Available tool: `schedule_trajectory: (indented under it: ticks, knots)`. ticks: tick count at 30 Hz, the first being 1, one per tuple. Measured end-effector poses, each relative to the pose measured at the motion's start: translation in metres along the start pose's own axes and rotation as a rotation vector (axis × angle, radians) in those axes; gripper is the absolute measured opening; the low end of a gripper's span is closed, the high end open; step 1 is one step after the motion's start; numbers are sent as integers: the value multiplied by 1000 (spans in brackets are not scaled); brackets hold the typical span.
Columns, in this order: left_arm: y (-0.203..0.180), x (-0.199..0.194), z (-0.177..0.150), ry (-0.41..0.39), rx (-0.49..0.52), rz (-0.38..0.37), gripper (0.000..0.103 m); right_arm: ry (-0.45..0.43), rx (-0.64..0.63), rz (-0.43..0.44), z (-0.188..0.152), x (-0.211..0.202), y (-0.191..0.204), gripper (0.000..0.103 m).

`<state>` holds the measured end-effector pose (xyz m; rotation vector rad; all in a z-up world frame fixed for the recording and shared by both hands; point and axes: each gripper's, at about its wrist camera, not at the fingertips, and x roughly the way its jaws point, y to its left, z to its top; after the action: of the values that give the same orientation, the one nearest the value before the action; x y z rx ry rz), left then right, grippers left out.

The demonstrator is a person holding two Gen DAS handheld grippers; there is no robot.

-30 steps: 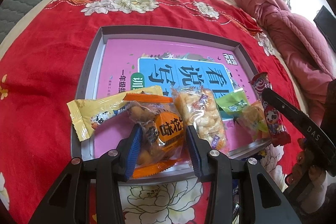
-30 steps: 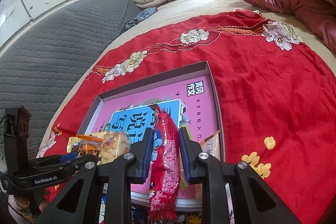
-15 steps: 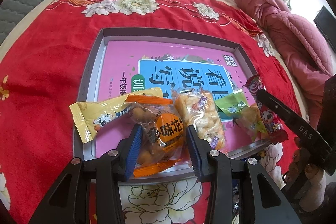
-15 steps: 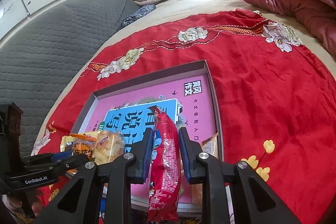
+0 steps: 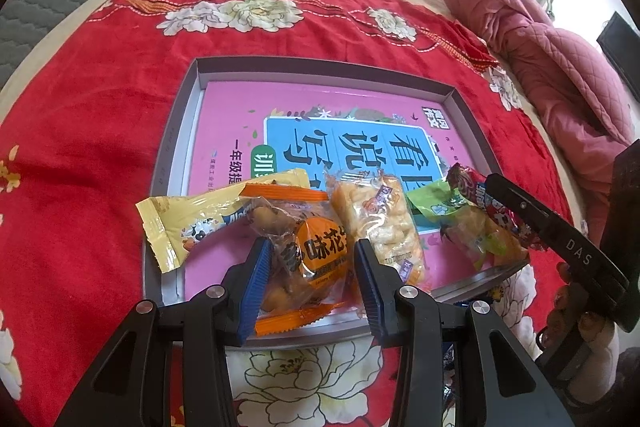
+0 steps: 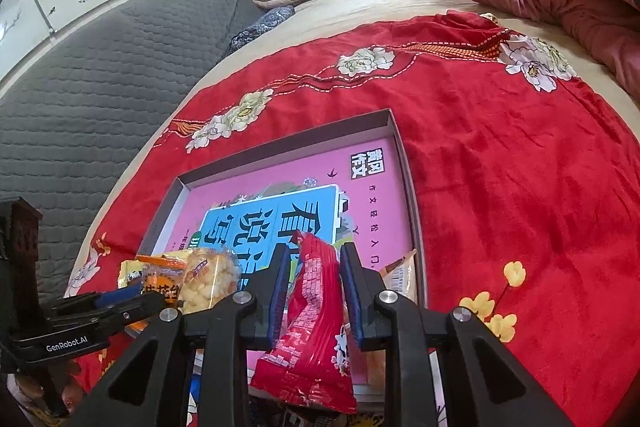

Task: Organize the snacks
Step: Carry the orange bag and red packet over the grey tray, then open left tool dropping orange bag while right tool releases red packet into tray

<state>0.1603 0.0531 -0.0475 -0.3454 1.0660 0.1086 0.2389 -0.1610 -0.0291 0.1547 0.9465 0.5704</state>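
Now the left hand-held gripper (image 5: 308, 269) is clenched on the orange snack packet (image 5: 304, 259) at the near edge of the grey tray (image 5: 172, 163) on the bed. Beside it, the right hand-held gripper (image 6: 314, 287) grasps the red snack packet (image 6: 316, 311) over the tray's near right corner.
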Motion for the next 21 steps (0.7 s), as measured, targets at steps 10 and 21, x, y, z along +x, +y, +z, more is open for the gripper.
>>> schedule_trajectory:
  ticks: [10, 21]
  knots:
    - [0, -4, 1, -4, -2, 3, 45, 6, 9, 14, 1, -1, -1, 33]
    - [0, -9, 1, -2, -1, 20, 45, 10, 18, 24, 1, -2, 0, 40]
